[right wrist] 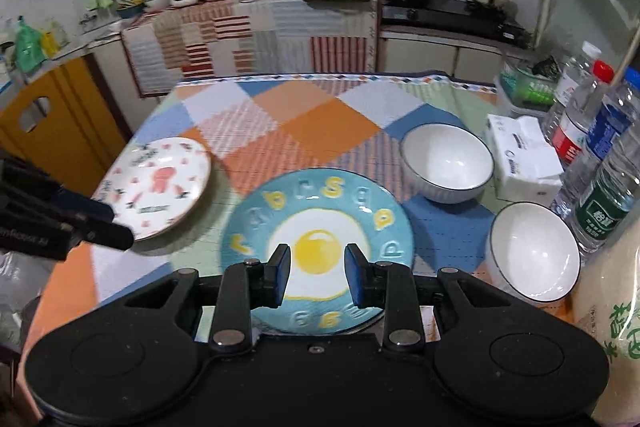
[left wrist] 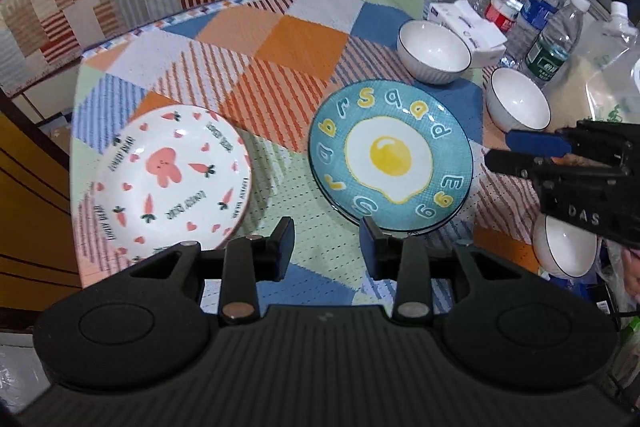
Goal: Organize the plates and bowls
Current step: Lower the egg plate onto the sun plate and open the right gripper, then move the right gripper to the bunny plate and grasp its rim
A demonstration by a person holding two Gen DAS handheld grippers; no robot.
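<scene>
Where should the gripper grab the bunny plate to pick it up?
Probably by its rim. The bunny plate lies flat on the tablecloth, so only the raised edge gives the jaws something to pinch. The near edge, facing the left gripper, looks best: that gripper is empty and open, and nothing stands in the way.

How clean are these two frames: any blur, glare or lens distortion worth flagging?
Left wrist view: the bunny plate is smeared by motion blur, the egg plate stays sharp, and fisheye bends the table edge. Right wrist view: both plates are soft, with glare on the yolk and lamp highlights in the white bowls.
</scene>
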